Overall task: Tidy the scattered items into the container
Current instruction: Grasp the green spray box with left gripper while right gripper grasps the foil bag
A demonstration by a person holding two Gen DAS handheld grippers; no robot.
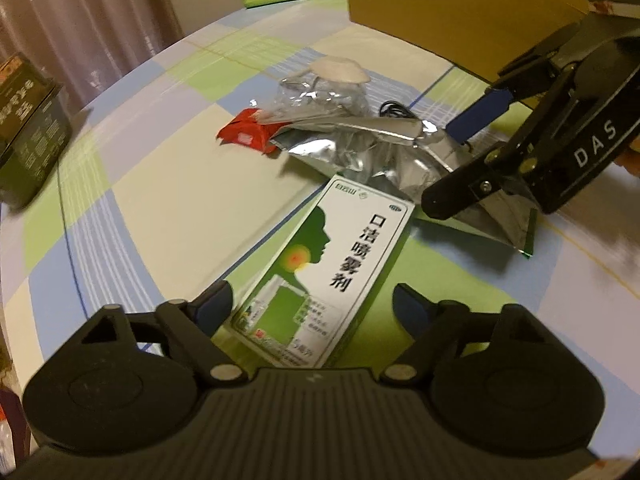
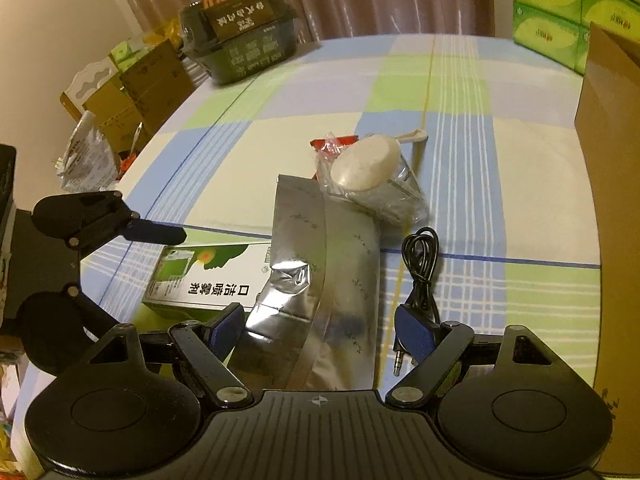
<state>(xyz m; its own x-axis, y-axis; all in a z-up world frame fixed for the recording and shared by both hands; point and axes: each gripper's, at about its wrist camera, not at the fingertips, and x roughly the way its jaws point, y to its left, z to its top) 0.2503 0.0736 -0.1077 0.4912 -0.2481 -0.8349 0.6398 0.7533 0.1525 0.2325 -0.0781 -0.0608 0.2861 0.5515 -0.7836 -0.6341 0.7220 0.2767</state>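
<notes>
1. Left wrist view: the green and white spray box (image 1: 320, 276) lies flat on the checked tablecloth (image 1: 168, 200), its near end between the spread jaws of the left gripper (image 1: 312, 304); its long axis runs from the near left to the far right, slightly skewed to the line of the fingers; no pad visibly presses it, so the left gripper is released
2. Right wrist view: the silver foil pouch (image 2: 340, 280) runs away from the right gripper (image 2: 320, 328), its near end between the parted jaws, which hold nothing that I can see; each hand is nearest its own item
3. Crowding matters: the pouch's edge overlaps the box's far corner; the black audio cable (image 2: 420, 260) lies just beside the right finger, its plug close to the pad; the soap in clear wrap (image 2: 366, 168) and a red packet (image 1: 248, 136) sit further off
4. The cardboard container (image 2: 612, 160) stands at the right edge, well apart from the pile
</notes>
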